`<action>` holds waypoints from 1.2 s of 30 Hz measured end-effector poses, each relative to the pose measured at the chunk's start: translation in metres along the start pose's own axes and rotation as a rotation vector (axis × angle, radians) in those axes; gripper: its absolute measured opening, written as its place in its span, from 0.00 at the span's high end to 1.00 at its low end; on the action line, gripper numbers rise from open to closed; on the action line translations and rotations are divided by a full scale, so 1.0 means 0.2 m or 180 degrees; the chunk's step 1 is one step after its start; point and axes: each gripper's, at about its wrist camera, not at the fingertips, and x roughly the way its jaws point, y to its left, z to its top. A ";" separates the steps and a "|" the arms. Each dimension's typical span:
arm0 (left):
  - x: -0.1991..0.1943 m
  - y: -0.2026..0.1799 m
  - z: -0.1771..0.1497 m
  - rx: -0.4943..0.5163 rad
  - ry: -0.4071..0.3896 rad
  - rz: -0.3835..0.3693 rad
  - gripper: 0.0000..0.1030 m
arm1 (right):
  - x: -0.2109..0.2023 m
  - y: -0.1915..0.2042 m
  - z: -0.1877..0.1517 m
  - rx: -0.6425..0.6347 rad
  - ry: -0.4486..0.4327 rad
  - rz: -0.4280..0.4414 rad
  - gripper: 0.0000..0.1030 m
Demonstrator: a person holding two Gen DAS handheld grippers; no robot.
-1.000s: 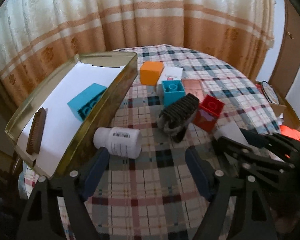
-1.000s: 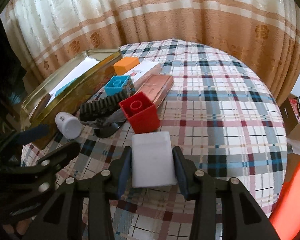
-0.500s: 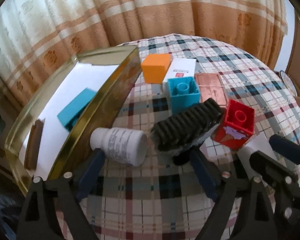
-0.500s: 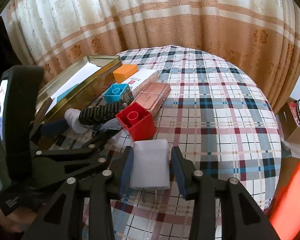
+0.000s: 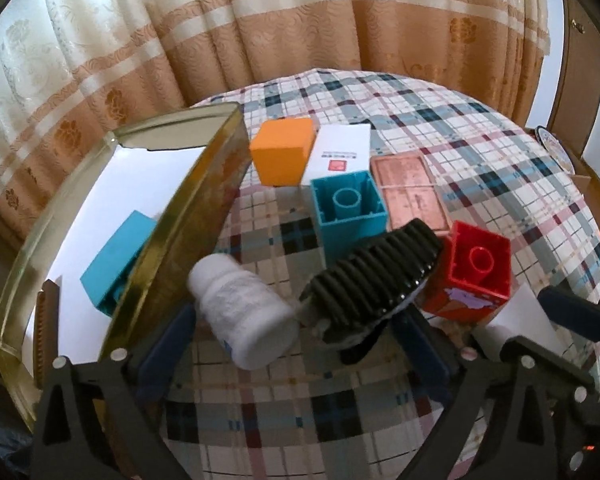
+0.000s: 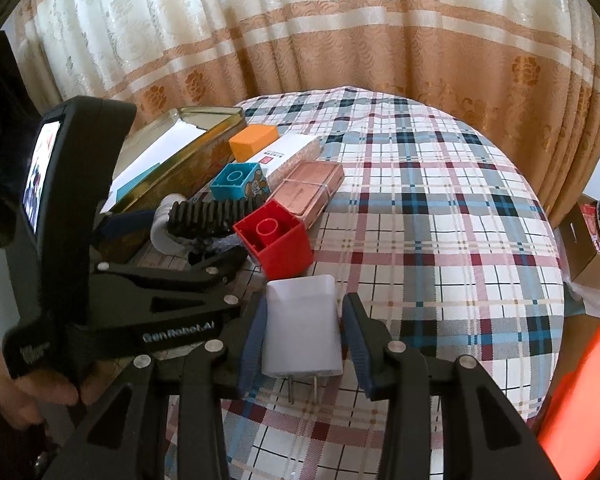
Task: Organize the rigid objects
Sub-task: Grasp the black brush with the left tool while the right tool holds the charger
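Two grippers work over the plaid-clothed table (image 6: 440, 216): the right gripper (image 6: 303, 336) has its fingers clamped on a white plug-in charger (image 6: 300, 330), while the left gripper's (image 5: 296, 344) fingers are opening wide around a white plastic bottle (image 5: 240, 312) and black ridged brush (image 5: 376, 280), beside the gold tin tray (image 5: 188, 216).

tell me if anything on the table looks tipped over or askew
Yes. The white bottle lies on its side against the gold tin, between the left gripper's opening jaws. The black brush sits tilted, leaning on the red block. That block and the teal block show their hollow undersides.
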 end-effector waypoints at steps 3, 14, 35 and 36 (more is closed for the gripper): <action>-0.02 0.01 -0.01 -0.0034 -0.0032 -0.0033 0.03 | 0.01 0.01 0.00 -0.0082 0.0029 -0.0029 0.58; -0.14 0.06 -0.08 -0.0156 -0.0051 -0.0197 0.03 | 0.05 0.02 -0.01 -0.0230 0.0122 -0.0059 0.58; -0.09 -0.03 0.04 0.0145 -0.0327 -0.0416 0.24 | -0.05 -0.13 0.04 0.0288 -0.0062 -0.0075 0.58; -0.09 -0.04 0.04 0.0162 -0.0323 -0.0466 0.35 | -0.05 -0.13 0.04 0.0292 -0.0063 -0.0074 0.58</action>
